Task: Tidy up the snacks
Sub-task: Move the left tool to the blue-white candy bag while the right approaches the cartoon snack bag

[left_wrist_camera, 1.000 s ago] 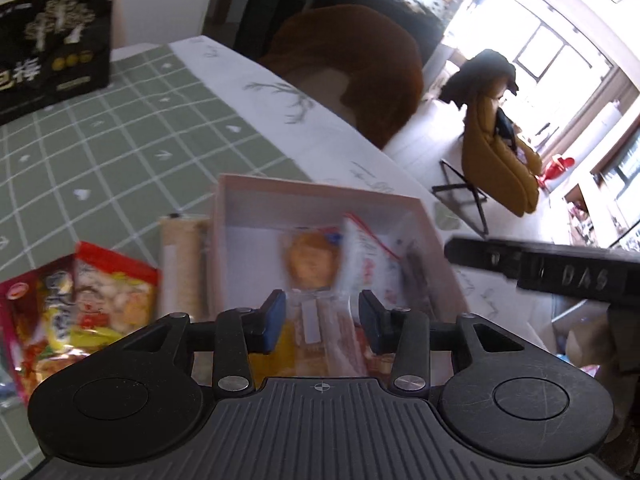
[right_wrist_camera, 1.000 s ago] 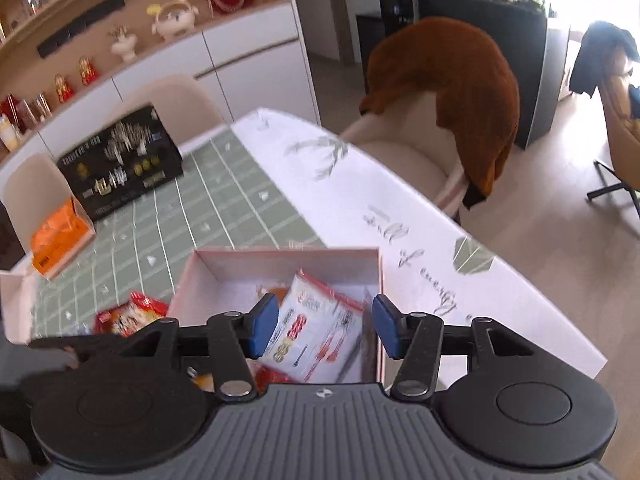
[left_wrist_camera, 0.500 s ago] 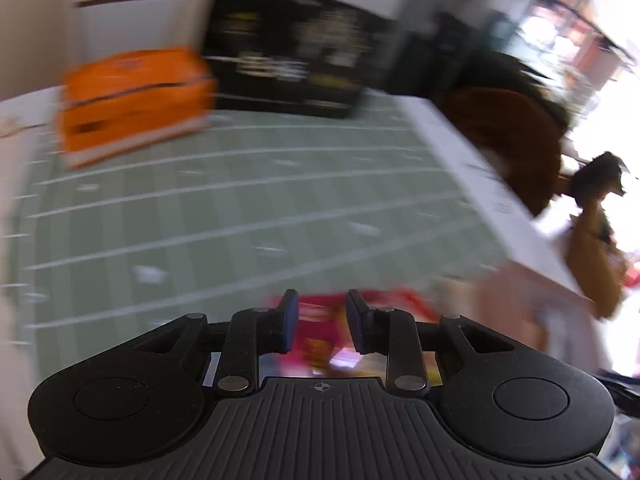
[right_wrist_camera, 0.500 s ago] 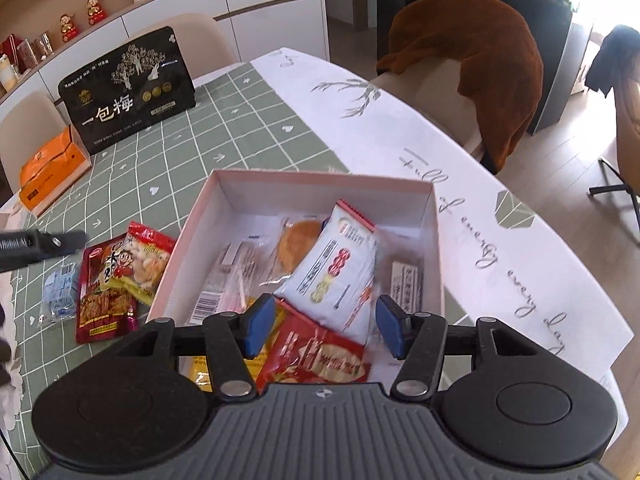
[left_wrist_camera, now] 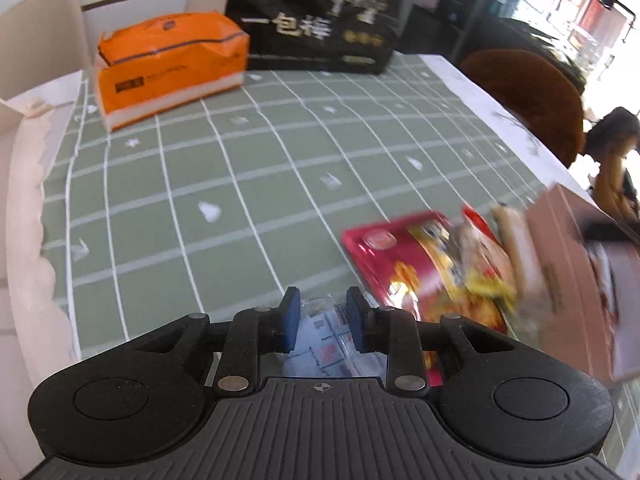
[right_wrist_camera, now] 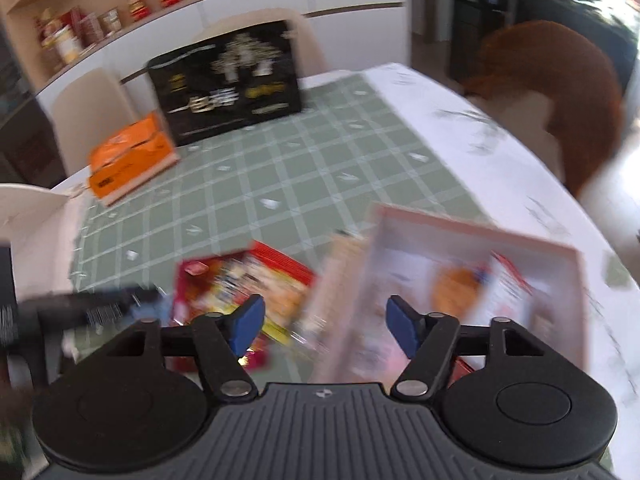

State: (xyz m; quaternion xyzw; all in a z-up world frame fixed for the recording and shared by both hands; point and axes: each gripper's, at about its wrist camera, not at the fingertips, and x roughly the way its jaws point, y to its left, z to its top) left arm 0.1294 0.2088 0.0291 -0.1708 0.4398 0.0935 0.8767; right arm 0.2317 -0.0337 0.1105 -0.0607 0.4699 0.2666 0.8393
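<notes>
Risk: left gripper (left_wrist_camera: 319, 315), fingers narrowly parted around clear packet (left_wrist_camera: 320, 344), may pinch only film; right gripper (right_wrist_camera: 323, 322) gapes empty.

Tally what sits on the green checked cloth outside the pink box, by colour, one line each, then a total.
Red snack packets: 2, overlapping, so the count is a best reading
Clear bluish packet between the left tongs: 1
Beige wrapped stick beside the pink box: 1
Orange pack: 1
Black box: 1
Total: 6
</notes>
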